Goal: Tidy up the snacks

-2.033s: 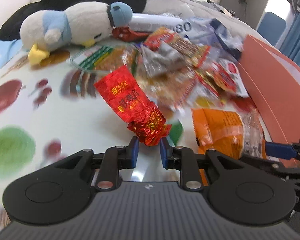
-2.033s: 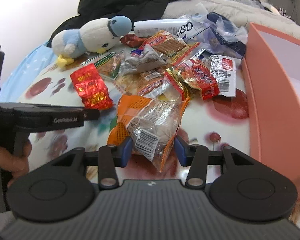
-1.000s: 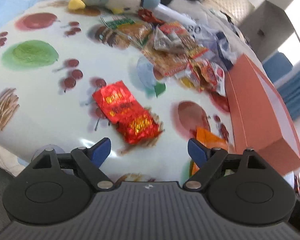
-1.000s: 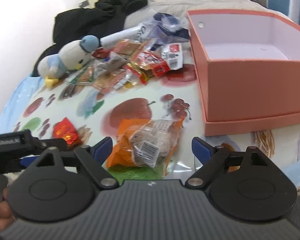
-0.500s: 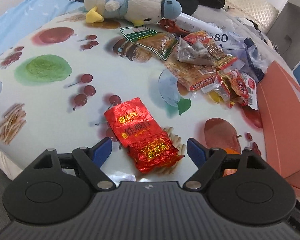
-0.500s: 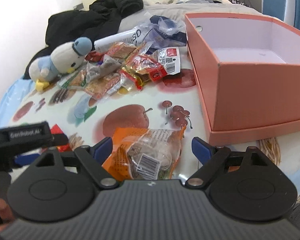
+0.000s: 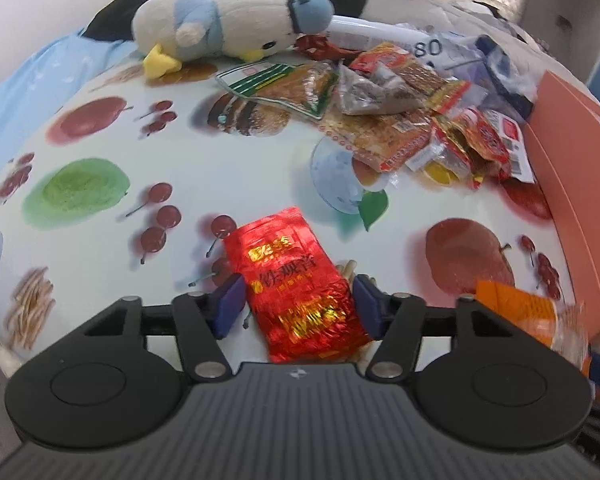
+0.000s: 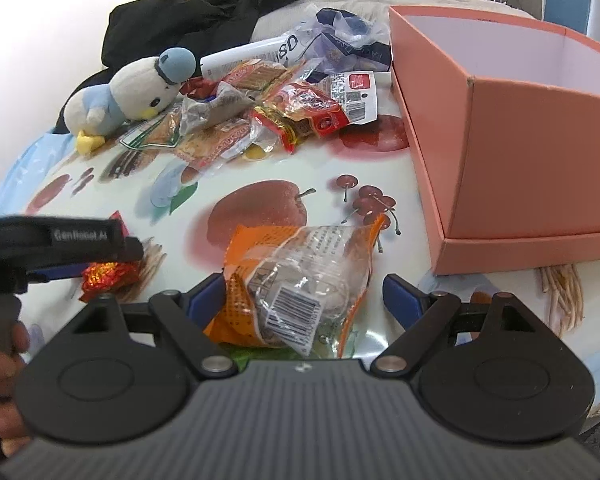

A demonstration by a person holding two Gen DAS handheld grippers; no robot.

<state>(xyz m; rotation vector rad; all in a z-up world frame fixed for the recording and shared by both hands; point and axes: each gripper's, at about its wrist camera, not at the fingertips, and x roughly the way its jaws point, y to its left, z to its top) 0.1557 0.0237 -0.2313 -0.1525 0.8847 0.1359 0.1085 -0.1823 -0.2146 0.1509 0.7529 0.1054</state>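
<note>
Two packets lie pulled out of the heap and nothing is in the salmon-pink box (image 8: 540, 152) yet: its pale inside looks bare as far as my right camera sees, so I judge the sorting barely begun. Most of the snacks are in a loose pile (image 8: 276, 116) on the fruit-print cloth (image 7: 220, 168), off the box's far left corner, with a plush penguin (image 8: 132, 92) at the pile's left end.

My left gripper (image 7: 296, 306) is closing, with the red foil packet (image 7: 296, 280) lying flat between its blue pads. A thin gap shows at the left pad; at the right pad I cannot tell whether it touches. That packet sits well left of the box's near corner. It is crinkled, shiny foil with gold lettering, slim and flat, puffier toward the near end; I expect it to crumple and slide under a pinch.

My right gripper (image 8: 304, 302) stands wide over the orange-and-clear bag (image 8: 300, 280), which lies just left of the box's near corner. Its left pad is touching or nearly touching the bag's orange edge; the right pad is well clear. The bag looks soft and air-filled, barcode up, with something pale inside.

Left to do: lift both, drop them in the box, then work through the pile.
</note>
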